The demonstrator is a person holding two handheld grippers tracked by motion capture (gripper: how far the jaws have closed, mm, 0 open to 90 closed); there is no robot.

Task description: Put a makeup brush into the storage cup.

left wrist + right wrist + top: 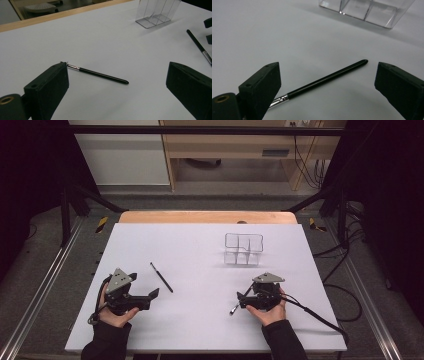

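Two thin black brushes with silver ferrules lie flat on the white table [200, 270]. One brush [161, 277] [100, 74] rests just ahead of my left gripper [147, 290] [117, 67], whose jaws stand wide open on either side of it, its ferrule beside the left jaw. The other brush [240, 301] [324, 80] lies between the wide-open jaws of my right gripper [246, 296] [328, 66], untouched. From the left gripper view this second brush [200, 47] appears at the right edge. Both grippers sit low over the table, each in a hand.
A clear plastic box with dividers [243, 249] [157, 12] [367, 10] stands upright past the right gripper, toward the back right of the table. A wooden edge [207, 216] borders the far side. Cables trail off to the right [320, 317].
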